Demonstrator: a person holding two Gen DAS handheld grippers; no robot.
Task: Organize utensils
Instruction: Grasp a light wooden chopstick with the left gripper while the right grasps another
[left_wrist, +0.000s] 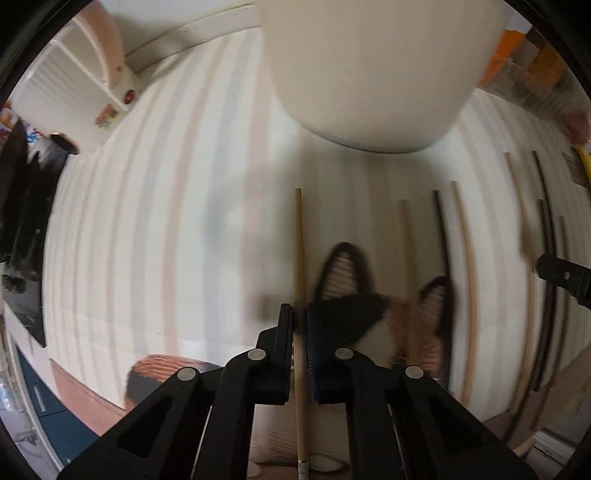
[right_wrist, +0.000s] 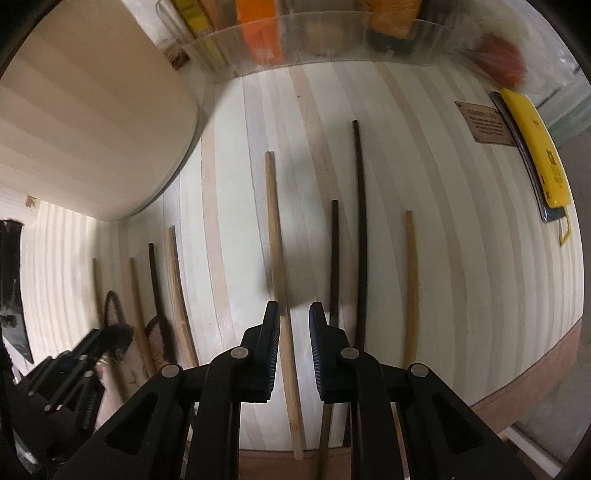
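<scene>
Several chopsticks, some pale wood and some dark, lie side by side on a cream striped tablecloth (left_wrist: 166, 221). My left gripper (left_wrist: 299, 317) points down and is shut on a pale chopstick (left_wrist: 298, 240). In the right wrist view another pale chopstick (right_wrist: 273, 221) lies between the jaws of my right gripper (right_wrist: 293, 314), close to the left pad, with a gap showing on the right side. Two dark chopsticks (right_wrist: 360, 221) and a yellowish one (right_wrist: 410, 277) lie just to its right. A big cream container (left_wrist: 369, 74) stands behind them.
A calico cat's head (left_wrist: 347, 314) with both ears up pokes over the table's near edge beside my left gripper. A clear tray (right_wrist: 295, 55) of orange and yellow items stands at the back. A yellow device (right_wrist: 535, 147) and a brown card (right_wrist: 487, 123) lie far right.
</scene>
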